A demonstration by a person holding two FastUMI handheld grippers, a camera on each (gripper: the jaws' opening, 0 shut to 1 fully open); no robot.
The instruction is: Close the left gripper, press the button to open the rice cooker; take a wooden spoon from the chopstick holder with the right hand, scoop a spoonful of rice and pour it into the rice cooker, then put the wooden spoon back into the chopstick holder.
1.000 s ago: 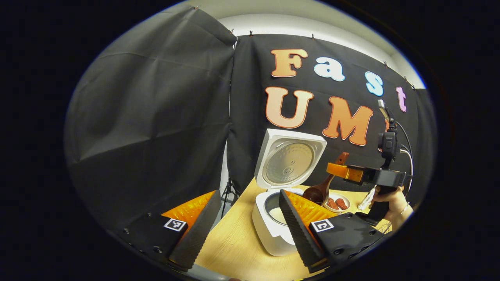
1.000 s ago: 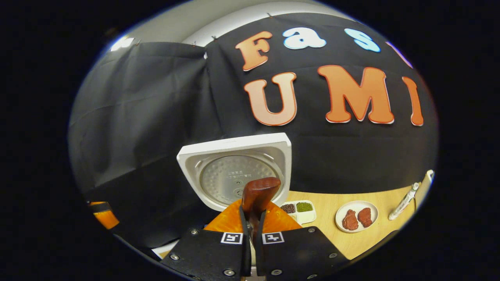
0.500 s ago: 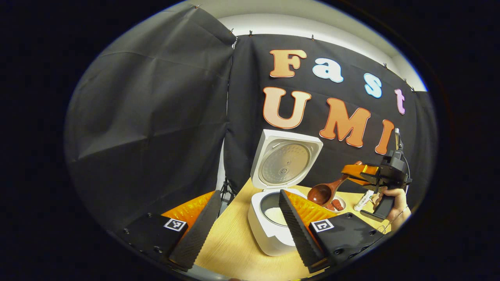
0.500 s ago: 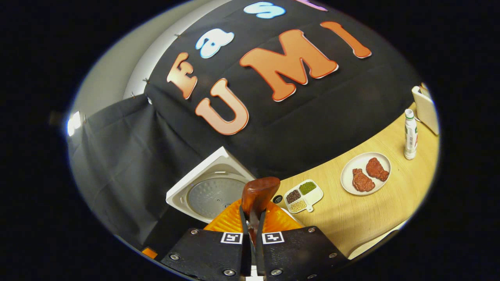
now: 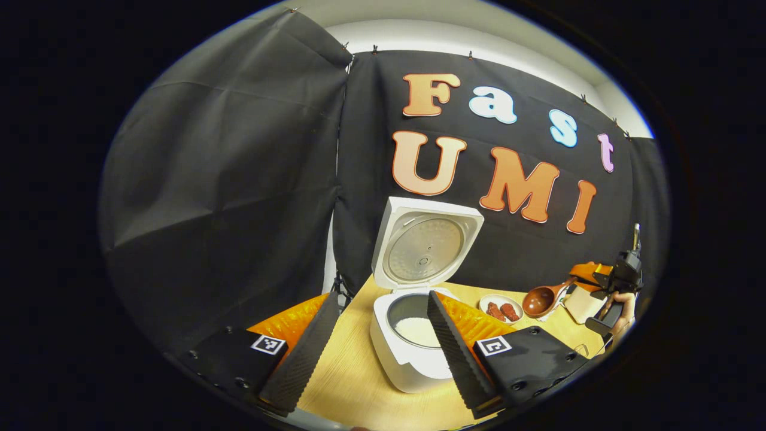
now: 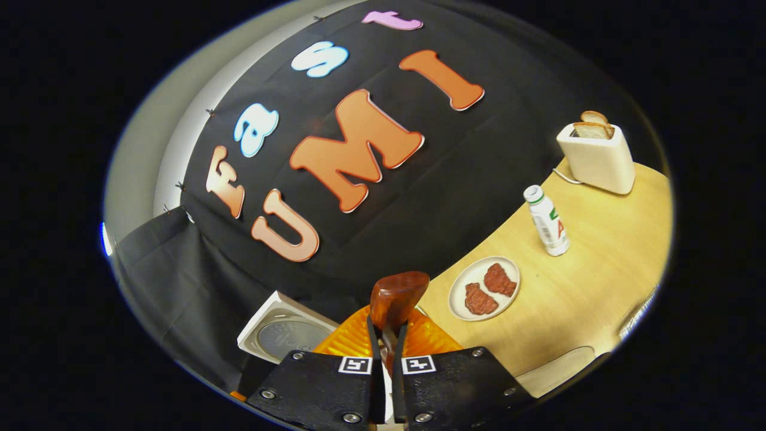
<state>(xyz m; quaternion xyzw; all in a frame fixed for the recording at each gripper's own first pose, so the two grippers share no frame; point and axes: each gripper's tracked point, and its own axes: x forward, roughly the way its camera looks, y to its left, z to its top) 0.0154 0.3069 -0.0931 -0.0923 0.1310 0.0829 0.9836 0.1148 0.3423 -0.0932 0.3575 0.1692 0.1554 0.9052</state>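
my left gripper (image 5: 371, 335) hangs low over the near edge of the wooden table (image 5: 353, 383), its two fingers spread wide apart with nothing between them. just past them, framed by the fingers, stands the white rice cooker (image 5: 407, 353), its pot holding a layer of white rice (image 5: 419, 329). its lid (image 5: 425, 248) stands upright at the far side, against the black booth wall.

my right gripper (image 6: 386, 350) is clamped on the wooden spoon (image 6: 395, 299); both fingers press the handle, whose rounded end sticks up between them. in the left gripper view that same gripper (image 5: 589, 276) sits far off to the right, held by a hand (image 5: 622, 302), with the spoon's bowl (image 5: 538, 301) pointing left toward the cooker and hanging above the table.

under and left of the bowl is a white plate (image 5: 499, 299) with two reddish pieces of meat (image 6: 491, 287). farther right in the right gripper view, a small white bottle (image 6: 547, 221) stands upright, and beyond it a white toaster (image 6: 598, 158) with bread (image 6: 592, 123) poking out. i cannot make out the chopstick holder.
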